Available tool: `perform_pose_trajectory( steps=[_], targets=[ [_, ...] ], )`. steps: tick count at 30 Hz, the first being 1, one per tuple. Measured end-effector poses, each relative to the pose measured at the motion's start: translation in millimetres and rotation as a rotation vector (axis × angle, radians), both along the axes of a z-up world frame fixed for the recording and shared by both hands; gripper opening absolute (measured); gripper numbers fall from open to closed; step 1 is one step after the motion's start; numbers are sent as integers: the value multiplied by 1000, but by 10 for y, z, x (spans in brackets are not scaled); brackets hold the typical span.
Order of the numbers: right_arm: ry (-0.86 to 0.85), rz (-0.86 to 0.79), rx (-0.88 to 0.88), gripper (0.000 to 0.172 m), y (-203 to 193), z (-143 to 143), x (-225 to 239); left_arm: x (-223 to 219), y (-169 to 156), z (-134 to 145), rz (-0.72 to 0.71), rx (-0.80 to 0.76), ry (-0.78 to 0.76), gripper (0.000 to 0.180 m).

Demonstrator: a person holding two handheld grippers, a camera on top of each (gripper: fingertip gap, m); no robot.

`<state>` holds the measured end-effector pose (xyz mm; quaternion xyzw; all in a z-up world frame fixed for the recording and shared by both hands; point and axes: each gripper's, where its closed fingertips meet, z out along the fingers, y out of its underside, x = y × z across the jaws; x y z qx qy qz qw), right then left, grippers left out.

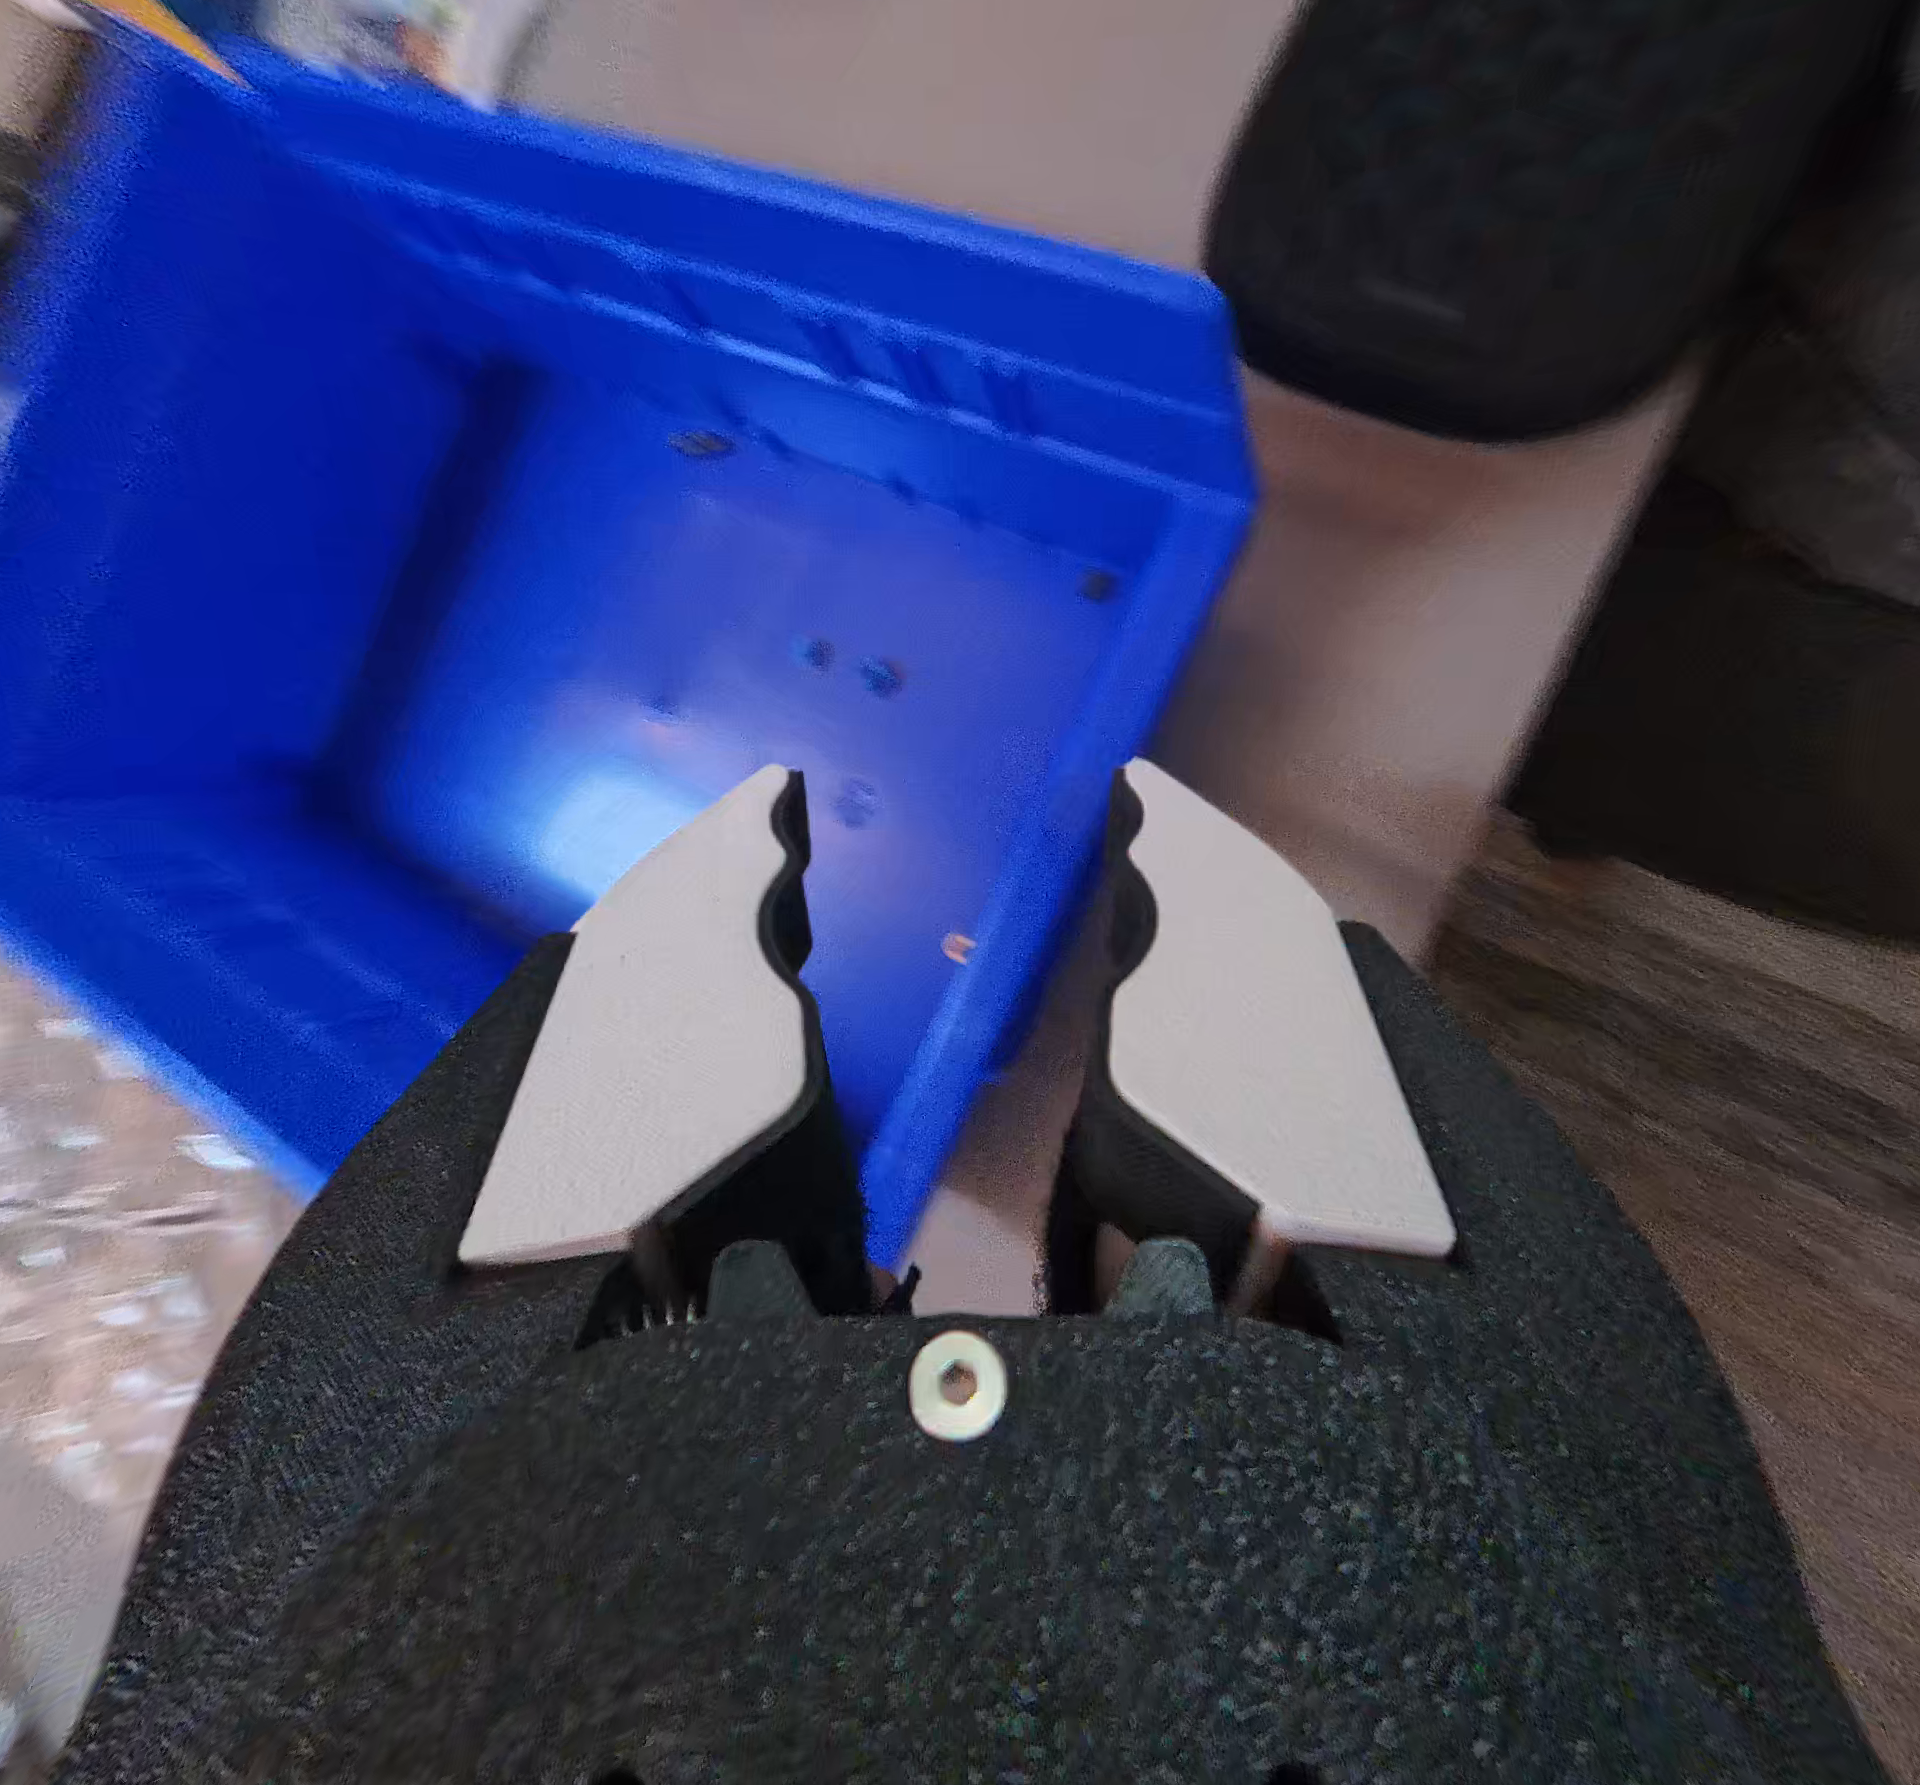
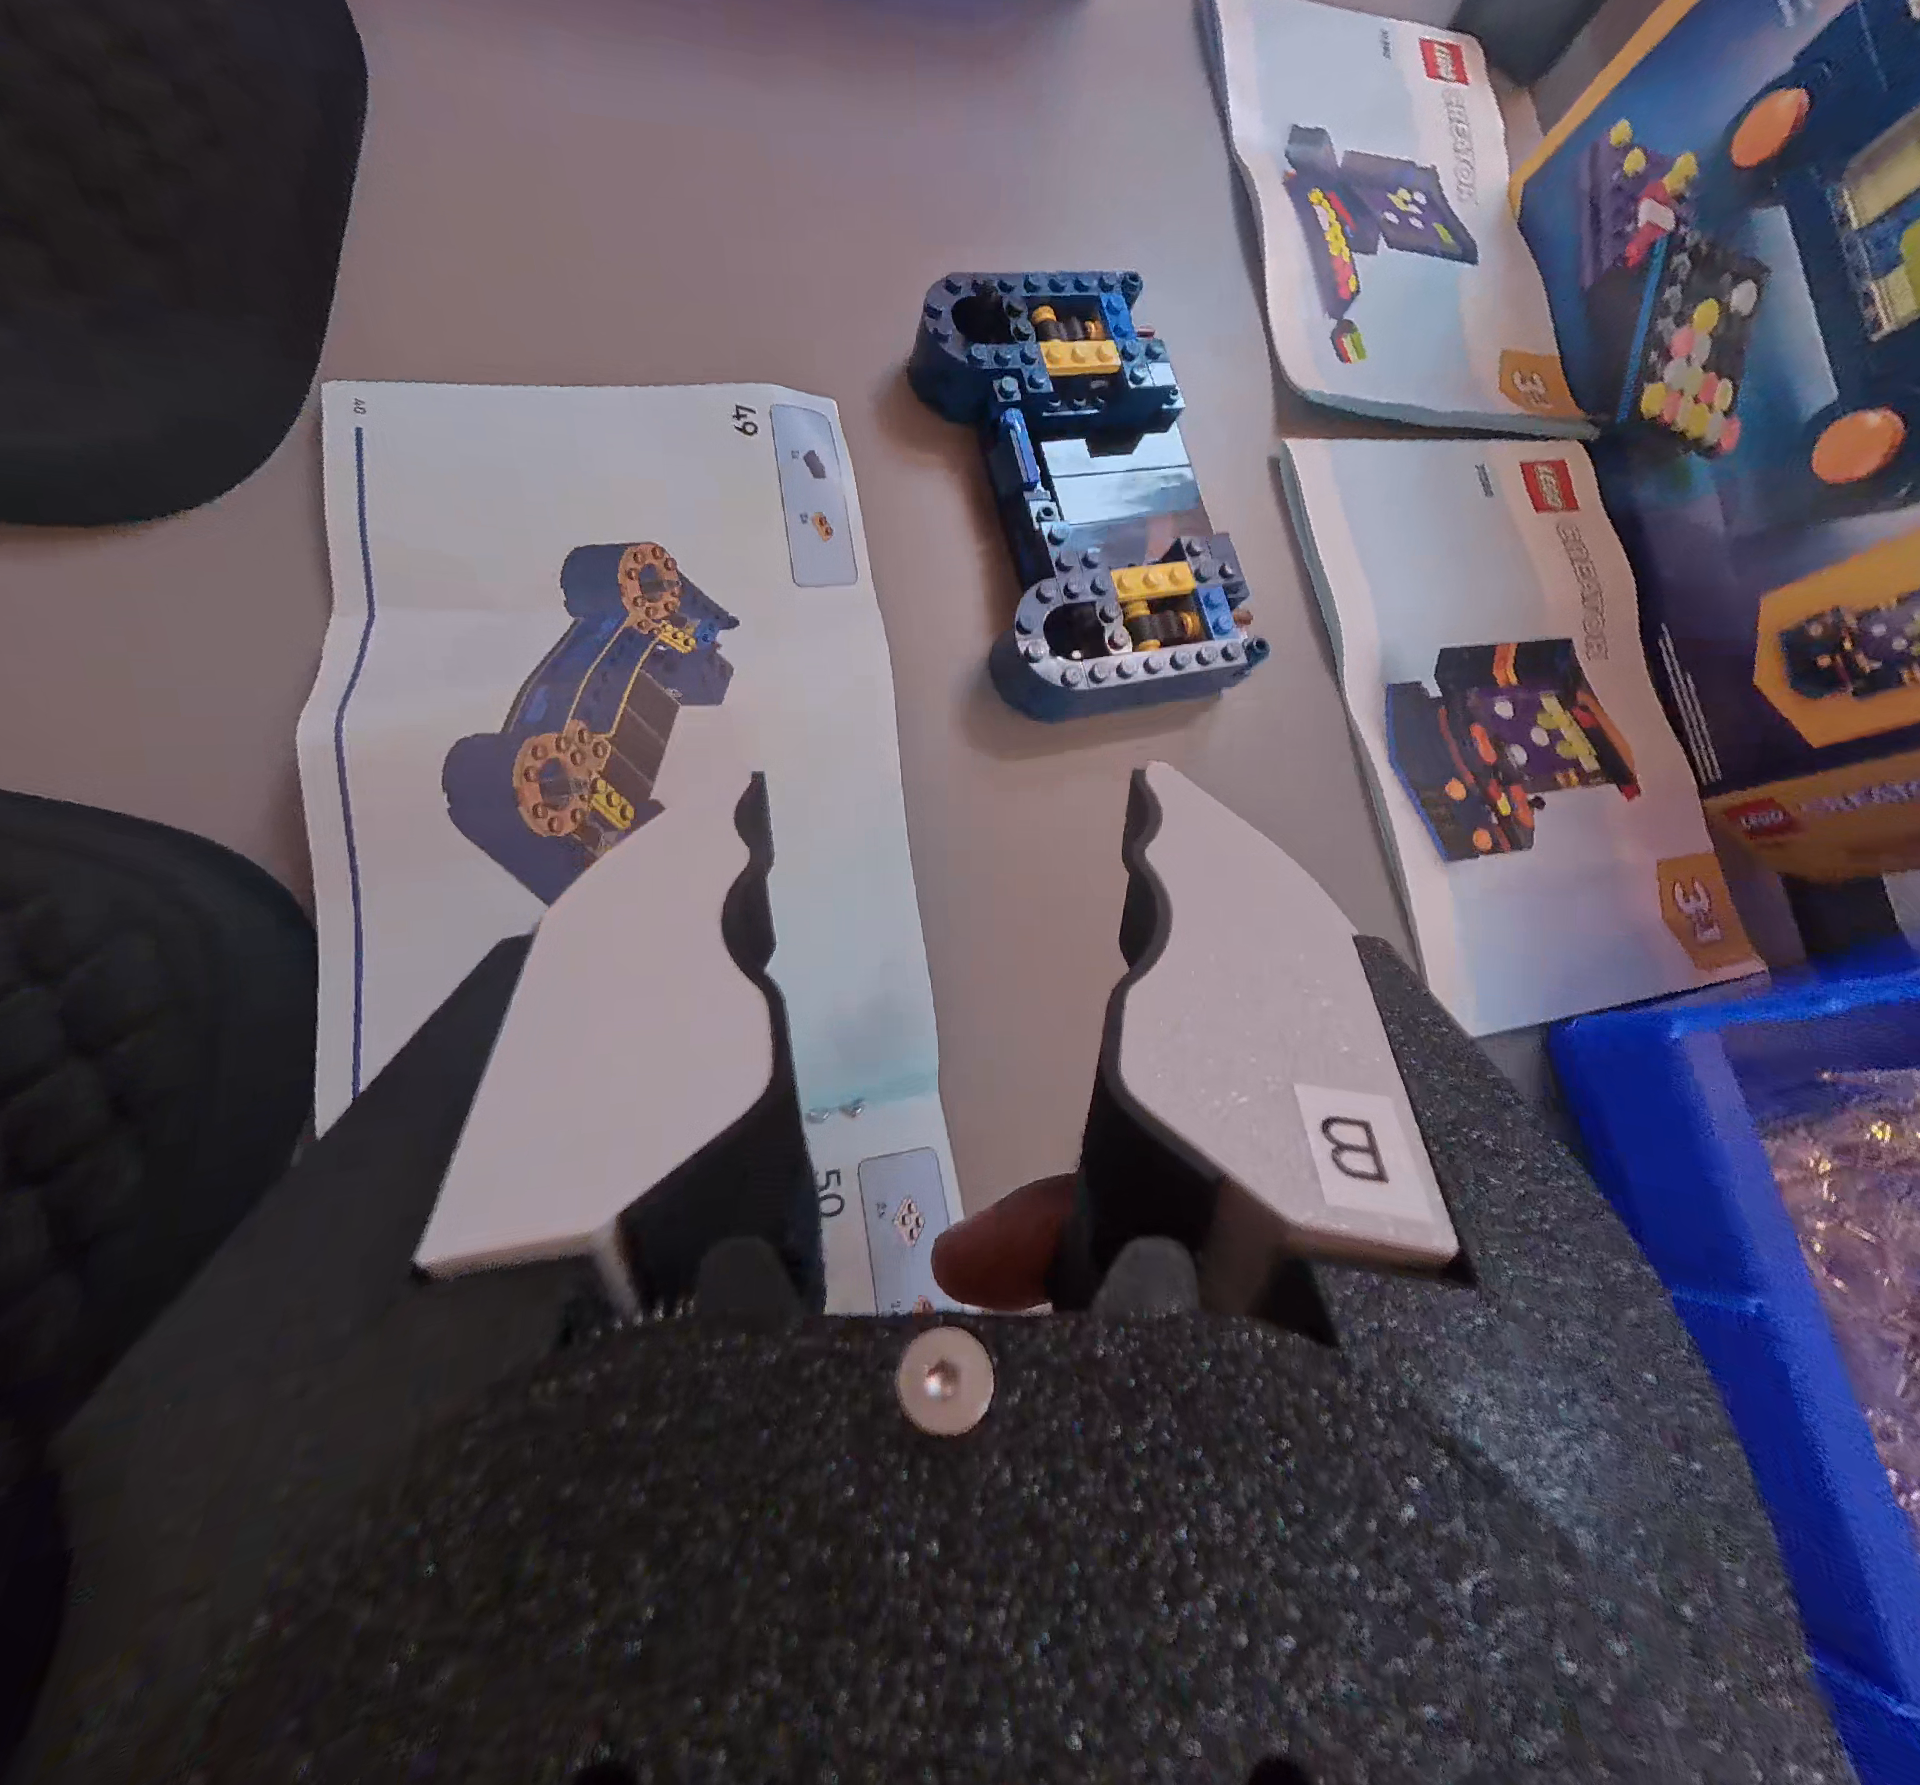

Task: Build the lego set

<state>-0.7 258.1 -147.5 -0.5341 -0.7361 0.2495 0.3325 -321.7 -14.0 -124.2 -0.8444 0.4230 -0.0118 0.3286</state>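
My left gripper [image 1: 958,779] is open and holds nothing. It hangs over the near right corner of a blue plastic bin [image 1: 260,509], whose right wall [image 1: 1081,862] runs up between my fingers. Several small dark pieces [image 1: 879,675] and one small orange piece [image 1: 954,946] lie on the bin's floor; the view is blurred. My right gripper [image 2: 948,779] is open and holds nothing. It hovers above the table, just short of a dark blue brick model [image 2: 1081,499] with yellow bricks. An open instruction booklet [image 2: 582,696] lies under my left finger [image 2: 623,1039].
Two closed booklets [image 2: 1361,208] [image 2: 1507,727] and a printed box [image 2: 1766,281] lie at the right. A blue bin of clear bags [image 2: 1683,1268] stands at the lower right. Black chair parts [image 2: 156,177] are at the left. A person's leg [image 1: 1403,509] stands right of the left bin. Tip to tip, the grippers are about 45 cm apart.
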Motion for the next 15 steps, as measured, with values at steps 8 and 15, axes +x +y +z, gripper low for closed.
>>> perform_pose_trajectory(
  steps=[8, 15],
  targets=[
    [-7, -9, 40, 65, -39, -63, 39, 42, -103, -855, -65, -383, 210, 29],
    [-19, 25, 69, 62, -119, -74, 12, 99, -71, -861, -187, -443, 385, 22]
  ],
)
